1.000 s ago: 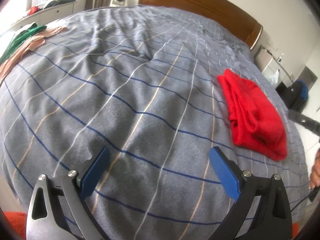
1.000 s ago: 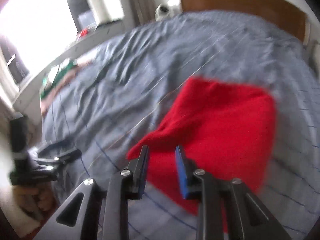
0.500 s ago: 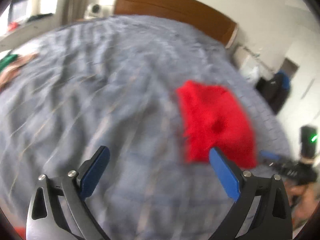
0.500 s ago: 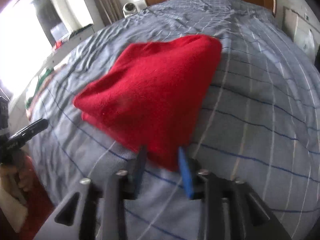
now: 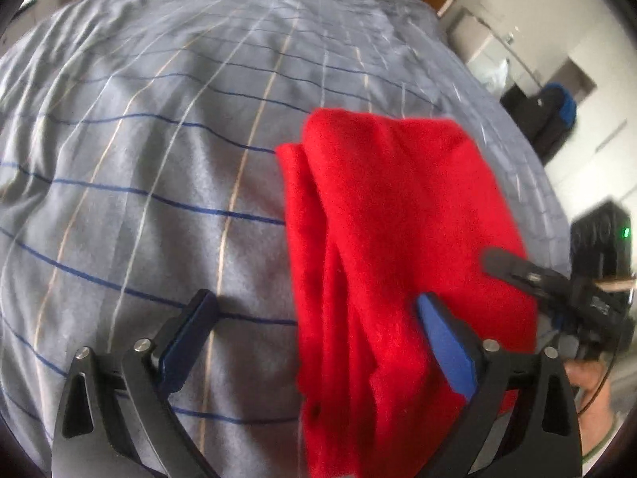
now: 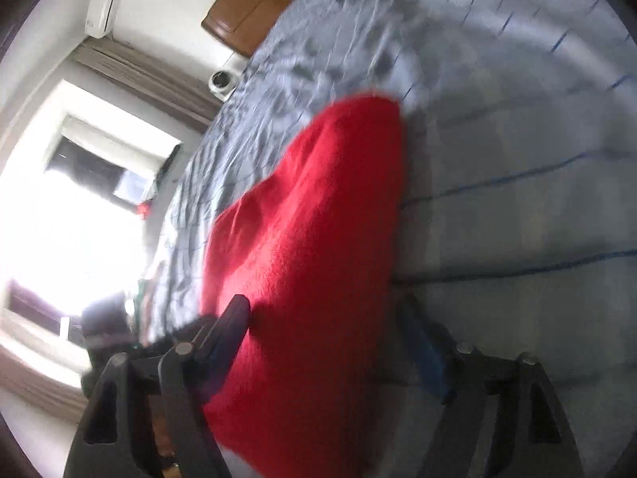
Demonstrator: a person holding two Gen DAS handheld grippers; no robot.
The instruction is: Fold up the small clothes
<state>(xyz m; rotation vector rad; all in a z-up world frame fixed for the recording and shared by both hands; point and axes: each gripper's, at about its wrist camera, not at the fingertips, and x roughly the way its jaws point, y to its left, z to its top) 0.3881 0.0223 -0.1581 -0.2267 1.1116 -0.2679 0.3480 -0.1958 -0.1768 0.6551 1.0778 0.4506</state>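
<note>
One red garment [image 5: 398,239] lies bunched on the grey striped bedspread [image 5: 139,159], roughly doubled but not tidy. The left gripper [image 5: 314,338], jaws just narrowing yet spread, straddles its near edge; the right gripper [image 6: 326,334], jaws just widening, straddles it unpinched. Folding looks unfinished.

My left gripper [image 5: 314,338] stands over the near edge of the bed [image 5: 159,183]; the folded garment [image 5: 398,247] lies on the bed, its left edge between my left gripper's jaws, its bulk running past the right-hand jaw. My right gripper [image 5: 517,271] reaches onto the garment's right side. In my right wrist's view, the garment [image 6: 310,247] lies between the right gripper's [image 6: 330,334] jaws, extending ahead. The headboard [image 6: 254,4] stands at the bed's far end; a window [image 6: 79,199] lies to the left.
</note>
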